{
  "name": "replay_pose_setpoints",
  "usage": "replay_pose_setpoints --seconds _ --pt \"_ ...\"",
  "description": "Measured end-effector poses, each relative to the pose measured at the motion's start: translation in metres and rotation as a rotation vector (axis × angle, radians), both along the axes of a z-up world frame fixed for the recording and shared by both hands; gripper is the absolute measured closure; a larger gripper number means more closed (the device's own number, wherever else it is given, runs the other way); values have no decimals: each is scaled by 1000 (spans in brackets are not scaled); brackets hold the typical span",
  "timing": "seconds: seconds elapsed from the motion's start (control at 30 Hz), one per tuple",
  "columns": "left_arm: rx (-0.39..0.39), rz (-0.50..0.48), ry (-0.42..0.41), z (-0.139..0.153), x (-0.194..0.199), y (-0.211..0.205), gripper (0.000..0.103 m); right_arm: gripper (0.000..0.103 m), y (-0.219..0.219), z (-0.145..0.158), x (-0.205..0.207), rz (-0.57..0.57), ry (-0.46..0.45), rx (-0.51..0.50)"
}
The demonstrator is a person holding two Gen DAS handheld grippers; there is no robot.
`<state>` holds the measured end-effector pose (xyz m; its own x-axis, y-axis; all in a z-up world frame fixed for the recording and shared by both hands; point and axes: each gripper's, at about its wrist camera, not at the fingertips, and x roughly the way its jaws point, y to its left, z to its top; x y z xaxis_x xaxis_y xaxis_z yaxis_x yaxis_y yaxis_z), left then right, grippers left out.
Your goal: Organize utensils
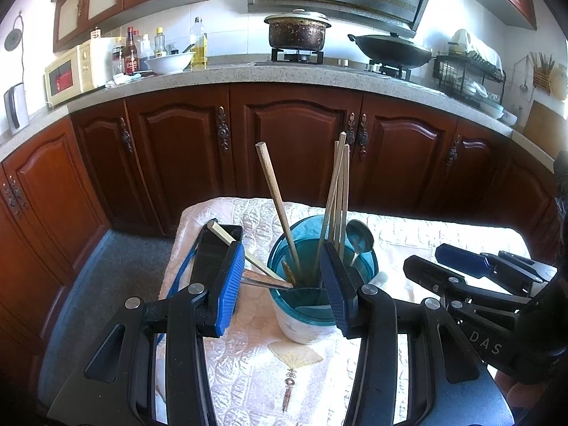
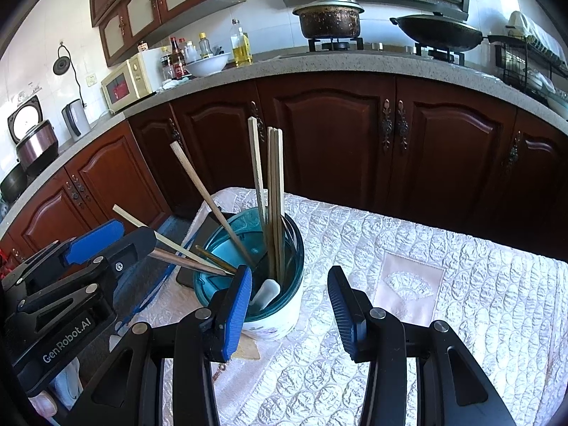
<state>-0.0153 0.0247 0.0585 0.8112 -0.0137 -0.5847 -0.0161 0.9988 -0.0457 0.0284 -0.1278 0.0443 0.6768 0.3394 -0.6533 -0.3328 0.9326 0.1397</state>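
While both tongs are hanging open and gripping nothing, left gripper (image 1: pixel 280 284) and right gripper (image 2: pixel 289 305), the teal cup (image 1: pixel 321 305) is sitting on the quilted table (image 2: pixel 443 284), holding chopsticks (image 1: pixel 337 195) and a spoon (image 1: pixel 359 239).

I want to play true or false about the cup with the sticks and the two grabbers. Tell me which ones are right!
1. The wooden chopsticks stand in a teal-rimmed white cup. True.
2. A metal spoon is in the cup. True.
3. The right gripper squeezes a chopstick. False: nothing is between its fingers.
4. The cup lies tipped over on the quilted white cloth. False: it stands upright.
5. The left gripper is open, with the cup in front of it. True.
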Motion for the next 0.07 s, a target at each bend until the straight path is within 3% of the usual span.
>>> replay_pose_setpoints --seconds 0.07 --pt "2 1 4 -1 1 0 59 61 -4 -2 2 -5 7 6"
